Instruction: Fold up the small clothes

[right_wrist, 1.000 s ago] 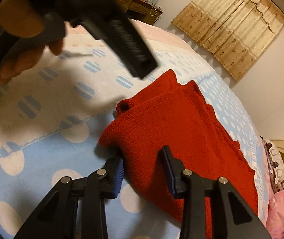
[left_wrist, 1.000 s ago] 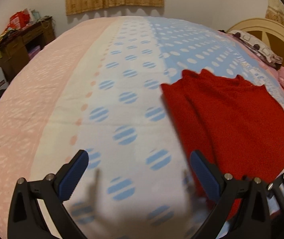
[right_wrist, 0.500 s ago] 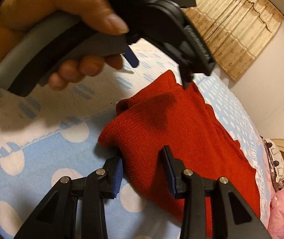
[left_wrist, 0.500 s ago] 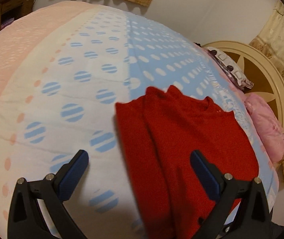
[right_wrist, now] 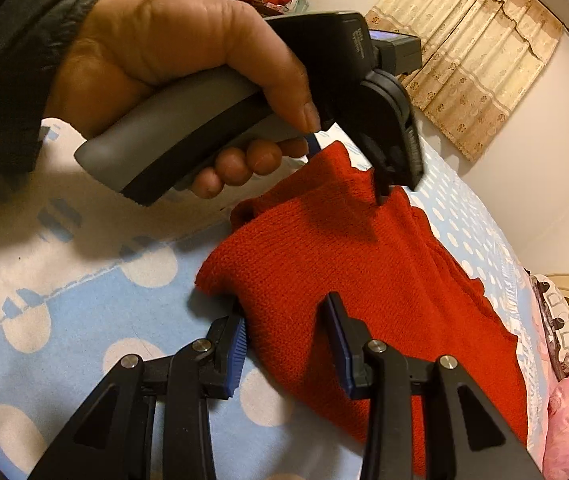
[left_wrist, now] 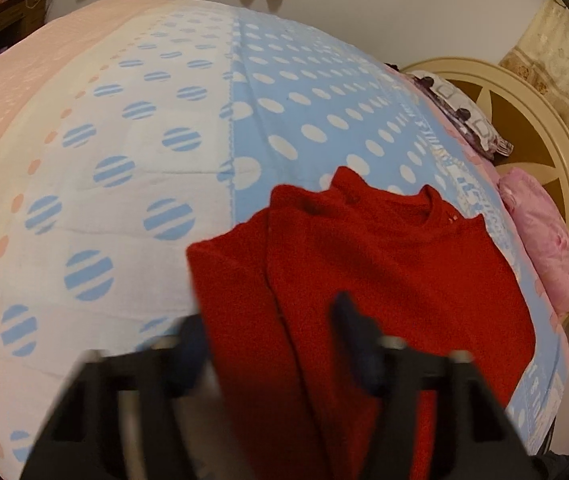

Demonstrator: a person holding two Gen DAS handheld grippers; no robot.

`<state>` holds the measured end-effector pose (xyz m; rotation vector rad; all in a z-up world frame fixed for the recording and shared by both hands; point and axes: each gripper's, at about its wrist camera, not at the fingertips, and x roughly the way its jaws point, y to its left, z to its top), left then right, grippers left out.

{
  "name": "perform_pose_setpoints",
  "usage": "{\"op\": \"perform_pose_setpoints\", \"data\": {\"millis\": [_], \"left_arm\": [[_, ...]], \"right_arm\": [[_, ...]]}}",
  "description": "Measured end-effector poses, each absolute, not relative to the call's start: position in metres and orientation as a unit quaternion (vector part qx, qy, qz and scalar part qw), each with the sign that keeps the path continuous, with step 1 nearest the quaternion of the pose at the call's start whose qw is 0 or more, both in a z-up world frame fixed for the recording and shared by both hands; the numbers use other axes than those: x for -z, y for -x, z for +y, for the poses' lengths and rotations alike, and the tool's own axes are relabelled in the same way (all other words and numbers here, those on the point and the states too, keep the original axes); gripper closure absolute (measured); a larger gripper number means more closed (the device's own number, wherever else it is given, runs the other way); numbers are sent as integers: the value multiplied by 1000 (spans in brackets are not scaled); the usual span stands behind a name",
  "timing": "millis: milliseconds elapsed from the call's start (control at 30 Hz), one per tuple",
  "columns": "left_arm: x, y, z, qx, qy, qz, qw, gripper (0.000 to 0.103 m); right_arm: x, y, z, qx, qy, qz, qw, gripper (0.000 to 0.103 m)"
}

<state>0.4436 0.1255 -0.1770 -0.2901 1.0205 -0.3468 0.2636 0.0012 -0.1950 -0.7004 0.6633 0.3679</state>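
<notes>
Only the right wrist view shows the person's left hand (right_wrist: 172,80), dark sleeve behind it, wrapped round the grey handle of the left gripper (right_wrist: 384,184), whose black tip comes down on the far edge of the red knitted sweater (right_wrist: 364,280). From its own camera, the left gripper (left_wrist: 272,344) is a blur of black fingers with the sweater's (left_wrist: 384,272) left folded edge running up between them; its jaws have just been closing, and they stand narrow with the red knit between them, though the blur hides whether the pads actually press it. That view alone shows the neckline at the garment's far end, the pink band along the left of the dotted bedspread (left_wrist: 164,140), the cream headboard (left_wrist: 524,128), a patterned pillow (left_wrist: 460,116) and a pink cushion (left_wrist: 540,236) at the right.

Nearer the camera in the right view, the right gripper (right_wrist: 288,344) is clamped on the sweater's near edge, a bunched ridge of knit squeezed between its blue pads (right_wrist: 236,354), over the blue dotted part of the spread. A beige curtain (right_wrist: 464,64) hangs at upper right.

Against the frame a second ago, the left camera has swung from open bedspread to sit over the sweater, and its fingers, then wide apart, are now drawn in. The right gripper's hold looks unchanged.
</notes>
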Motion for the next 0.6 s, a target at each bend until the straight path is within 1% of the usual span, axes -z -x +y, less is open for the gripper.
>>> {"op": "perform_pose_setpoints", "data": {"millis": [33, 67, 100, 167, 267, 433, 600], "left_arm": [[177, -444, 126, 169, 139, 485, 847, 83], [175, -444, 127, 169, 140, 484, 847, 84], [174, -444, 128, 170, 145, 483, 847, 87], [172, -444, 131, 171, 162, 482, 844, 89], [169, -444, 139, 176, 202, 476, 838, 90], [154, -442, 144, 192, 240, 456, 835, 91], [134, -444, 138, 213, 264, 431, 836, 91]], "right_arm": [[194, -264, 0, -179, 332, 319, 869, 76], [193, -264, -2, -181, 330, 320, 870, 81], [191, -264, -3, -182, 328, 318, 871, 82], [185, -263, -5, -184, 322, 317, 873, 87], [176, -261, -9, -186, 313, 317, 876, 90], [162, -251, -14, -180, 309, 304, 883, 94], [149, -247, -30, -164, 298, 294, 893, 95]]}}
